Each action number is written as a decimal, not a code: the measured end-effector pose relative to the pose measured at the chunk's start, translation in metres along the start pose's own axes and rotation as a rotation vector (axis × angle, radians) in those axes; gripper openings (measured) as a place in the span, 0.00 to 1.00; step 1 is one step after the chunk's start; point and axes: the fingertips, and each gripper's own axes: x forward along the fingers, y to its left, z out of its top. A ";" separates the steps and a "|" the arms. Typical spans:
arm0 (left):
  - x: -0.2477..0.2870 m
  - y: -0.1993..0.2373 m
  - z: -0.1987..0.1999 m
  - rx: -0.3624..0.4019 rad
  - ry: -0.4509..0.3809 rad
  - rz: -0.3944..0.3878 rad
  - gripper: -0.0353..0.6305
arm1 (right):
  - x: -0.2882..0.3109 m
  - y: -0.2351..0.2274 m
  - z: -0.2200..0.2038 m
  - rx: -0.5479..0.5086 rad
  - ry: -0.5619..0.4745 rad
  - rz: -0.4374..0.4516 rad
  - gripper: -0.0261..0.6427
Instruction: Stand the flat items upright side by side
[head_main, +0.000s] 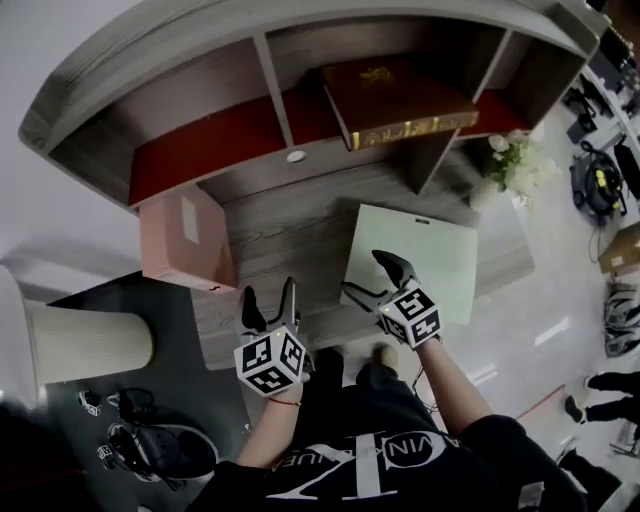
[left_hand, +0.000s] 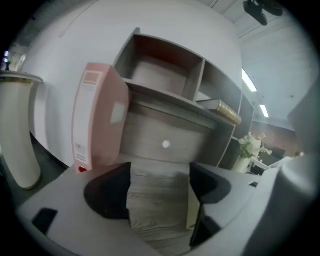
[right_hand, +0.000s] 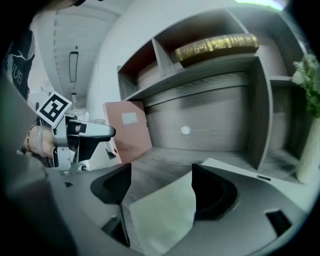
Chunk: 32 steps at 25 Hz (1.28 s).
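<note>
**Head view.** The pink file (head_main: 185, 240) stands upright on the desk (head_main: 290, 230). The green folder (head_main: 425, 255) lies flat, well to the right of the pink file. Both grippers are held open. The left gripper (head_main: 268, 292) is near the pink file's foot, and the right gripper (head_main: 362, 272) is further right of the pink file, at the folder's near corner. White print is seen on the dark shirt (head_main: 350, 470), but it cannot be read.

**Left gripper view.** Only wood grain is seen between the spread jaws. A label (left_hand: 82, 145) is seen on the pink file's spine; its writing is too blurred to be read.

**Right gripper view.** The folder's corner is seen between the spread jaws, and it appears not to be pinched. The corner is best taken deep between the pads. The folder can then be tipped onto its edge and brought left until it stands against the pink file, which may be steadied by the left gripper. Gold ornament is seen on the book (right_hand: 215, 47), shelved up and right of the pink file, but nothing on it is legible.
</note>
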 end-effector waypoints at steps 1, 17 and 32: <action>0.007 -0.012 -0.011 0.001 0.031 -0.043 0.58 | -0.012 -0.009 -0.007 0.006 0.008 -0.030 0.62; 0.055 -0.129 -0.124 0.024 0.380 -0.472 0.59 | -0.185 -0.125 -0.115 0.185 0.093 -0.519 0.66; 0.052 -0.144 -0.141 -0.026 0.380 -0.429 0.57 | -0.197 -0.104 -0.155 0.370 0.119 -0.358 0.70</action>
